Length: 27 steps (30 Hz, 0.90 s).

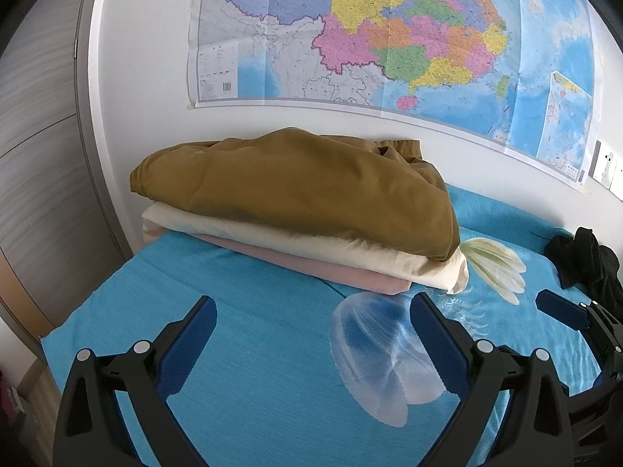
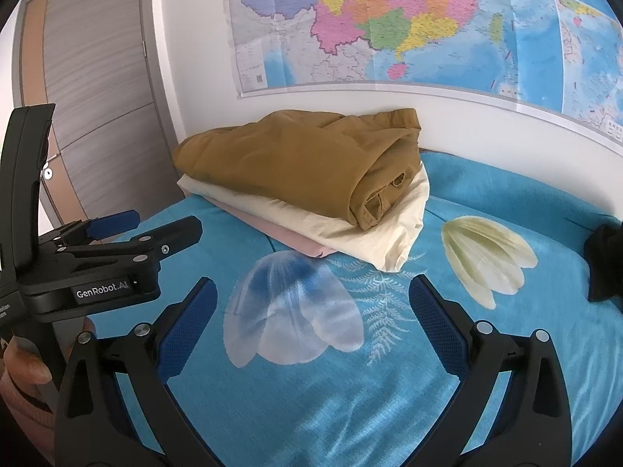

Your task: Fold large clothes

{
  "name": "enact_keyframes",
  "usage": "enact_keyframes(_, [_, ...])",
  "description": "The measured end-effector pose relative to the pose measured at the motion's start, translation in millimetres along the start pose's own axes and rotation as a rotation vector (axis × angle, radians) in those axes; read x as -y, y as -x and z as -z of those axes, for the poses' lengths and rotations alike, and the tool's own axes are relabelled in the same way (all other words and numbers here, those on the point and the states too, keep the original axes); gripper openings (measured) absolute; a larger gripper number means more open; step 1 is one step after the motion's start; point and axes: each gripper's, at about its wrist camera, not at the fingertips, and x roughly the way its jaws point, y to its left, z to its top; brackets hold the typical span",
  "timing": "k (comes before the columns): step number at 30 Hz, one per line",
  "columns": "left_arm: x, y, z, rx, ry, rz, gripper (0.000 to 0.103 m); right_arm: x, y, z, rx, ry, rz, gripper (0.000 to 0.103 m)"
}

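Folded clothes stack [image 1: 296, 210] beyond both spread grippers

light: bright, even daylight, soft, source not visible | shadows: faint one under the folded clothes stack [image 1: 296, 210] on the bedspread [image 1: 253, 350] | glare: mild washout on the white wall above the stack | blur: slight softness on the stack in right wrist view | distortion: strong fisheye bend, black vignette at corners

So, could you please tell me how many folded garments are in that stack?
3: mustard garment on top, cream one beneath, pink one at the bottom. Others could be hidden.
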Motion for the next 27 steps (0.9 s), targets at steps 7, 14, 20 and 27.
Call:
enact_keyframes(7, [0.9, -0.3, 0.8, -0.003, -0.001, 0.001, 0.096, 0.7, 0.2, 0.3, -0.001, -0.003, 0.002, 0.097])
enact_keyframes(14, [1.4, 0.0, 1.4, -0.005, -0.001, 0.002, 0.096, 0.6, 0.5, 1.5, -0.001, -0.006, 0.004, 0.097])
enact_keyframes(20, [2.0, -0.1, 2.0, -0.010, 0.002, 0.002, 0.096, 0.4, 0.3, 1.5, -0.003, -0.006, 0.005, 0.097])
enact_keyframes(27, [1.9, 0.3, 2.4, -0.009, 0.002, 0.003, 0.096, 0.9, -0.2, 1.3, -0.001, -0.010, 0.001, 0.097])
